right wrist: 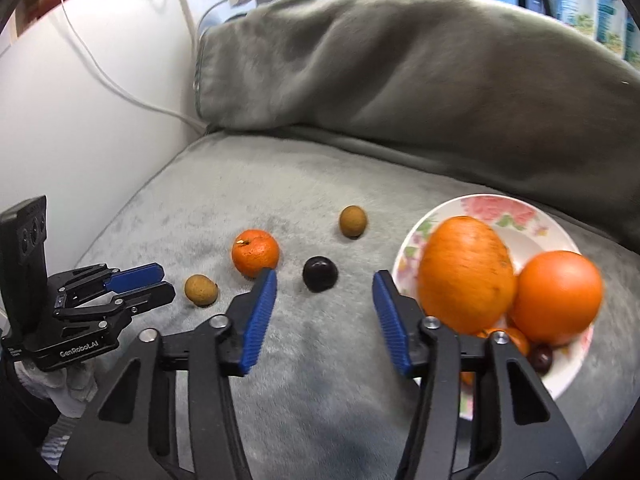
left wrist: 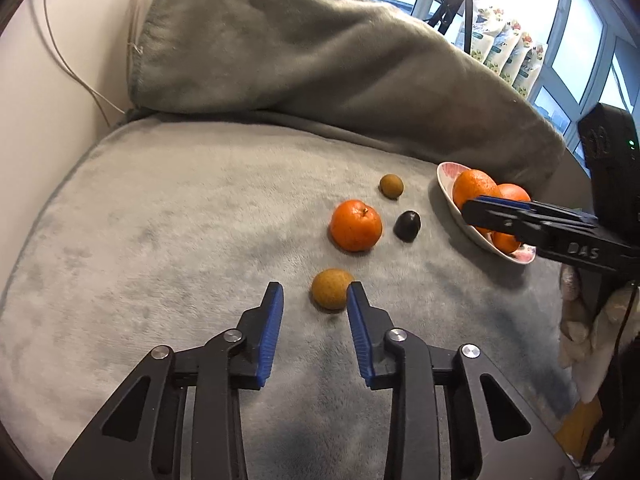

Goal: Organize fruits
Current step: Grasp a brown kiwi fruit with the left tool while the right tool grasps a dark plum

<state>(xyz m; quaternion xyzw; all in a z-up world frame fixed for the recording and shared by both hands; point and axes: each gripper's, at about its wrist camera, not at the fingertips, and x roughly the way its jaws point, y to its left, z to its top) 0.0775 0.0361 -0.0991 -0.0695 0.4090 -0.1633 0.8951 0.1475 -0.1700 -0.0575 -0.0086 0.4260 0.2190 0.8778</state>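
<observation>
Grey plush blanket (left wrist: 160, 220) covers the seat and backrest of a sofa beside a white wall; it is soft, so round fruit rolls when nudged.

Four fruits lie loose on the blanket: a mandarin (left wrist: 355, 225), a dark plum (left wrist: 407, 225), a far brown longan (left wrist: 391, 186), and a near brown longan (left wrist: 330, 289). The floral bowl (right wrist: 496, 210) at the right already holds two oranges (right wrist: 466, 274) and smaller fruit.

Left gripper (left wrist: 315, 294): fingers part open and empty. The near longan sits just beyond the tips, toward the right finger (left wrist: 358, 312), not yet between the pads.

Right gripper (right wrist: 325, 284): fingers moderately open, empty, with the plum just beyond the gap and the bowl at the right.

Likely step: pick up the near longan.
1. Shift the left gripper right to centre the fruit.
2. Advance until both pads flank its widest part.
3. Close gently; the shell may slip or crack.
4. Avoid pressing into the blanket.
</observation>
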